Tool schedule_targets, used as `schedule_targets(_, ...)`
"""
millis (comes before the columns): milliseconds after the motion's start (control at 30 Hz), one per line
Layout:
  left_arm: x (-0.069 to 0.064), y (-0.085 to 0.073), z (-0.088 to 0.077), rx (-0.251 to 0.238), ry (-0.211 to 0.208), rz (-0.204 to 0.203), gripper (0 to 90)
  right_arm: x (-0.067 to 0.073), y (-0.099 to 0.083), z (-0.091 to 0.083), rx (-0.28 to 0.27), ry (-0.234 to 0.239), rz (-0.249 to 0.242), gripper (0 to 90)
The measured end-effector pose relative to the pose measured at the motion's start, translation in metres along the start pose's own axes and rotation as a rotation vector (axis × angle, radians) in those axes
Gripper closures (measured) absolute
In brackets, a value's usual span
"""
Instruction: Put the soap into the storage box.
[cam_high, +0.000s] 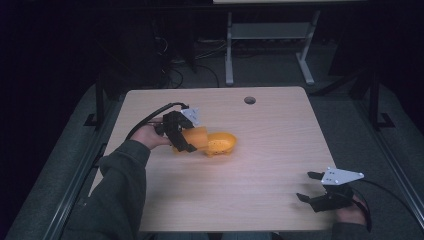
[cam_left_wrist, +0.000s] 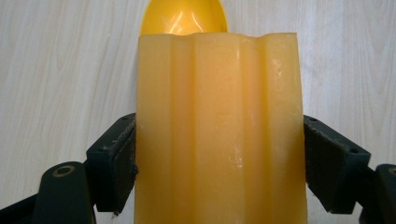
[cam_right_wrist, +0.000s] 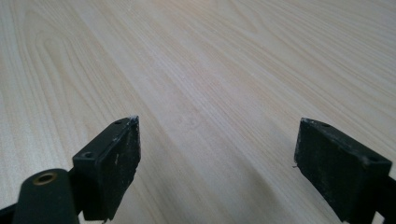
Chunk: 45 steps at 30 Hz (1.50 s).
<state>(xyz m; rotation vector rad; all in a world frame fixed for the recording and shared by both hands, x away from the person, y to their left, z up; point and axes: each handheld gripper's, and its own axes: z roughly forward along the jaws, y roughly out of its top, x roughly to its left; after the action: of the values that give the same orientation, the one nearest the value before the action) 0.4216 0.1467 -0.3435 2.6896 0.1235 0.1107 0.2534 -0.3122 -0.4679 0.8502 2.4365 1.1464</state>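
Note:
A pale orange ribbed cup-like piece (cam_high: 198, 136) lies on its side on the wooden table (cam_high: 250, 175), left of centre. My left gripper (cam_high: 185, 140) is shut on it, with one jaw pressed against each flank. In the left gripper view the ribbed piece (cam_left_wrist: 217, 126) stands between the black pads (cam_left_wrist: 114, 163), and a glossy orange bowl (cam_left_wrist: 184, 17) shows just beyond it. From above, the orange bowl (cam_high: 223, 143) has small holes and touches the ribbed piece's right end. My right gripper (cam_high: 306, 186) rests open near the front right corner, with bare wood (cam_right_wrist: 210, 93) between its jaws.
A round cable hole (cam_high: 249, 100) sits near the table's far edge. Behind the table stand the white legs of another desk (cam_high: 229, 50), and cables lie on the dark floor. A sleeve (cam_high: 117, 190) comes in over the table's front left.

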Motion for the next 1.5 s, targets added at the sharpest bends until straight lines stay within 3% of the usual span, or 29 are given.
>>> schedule_targets(500,0.006,0.019,0.004,-0.002,-0.007,0.038,21.0,0.000,0.000,-0.001,-0.003,-0.007,0.006,14.0)
schedule_targets(767,0.014,0.034,0.020,-0.005,-0.047,0.067,21.0,-0.001,-0.001,-0.005,-0.012,-0.025,0.008,14.0)
schedule_targets(1200,0.025,0.059,0.038,0.007,-0.060,0.113,21.1,0.000,-0.002,-0.006,-0.009,-0.030,0.013,14.0)
schedule_targets(1500,0.031,0.060,0.055,0.028,-0.082,0.093,21.0,0.000,-0.002,-0.005,-0.005,-0.026,0.018,14.0)
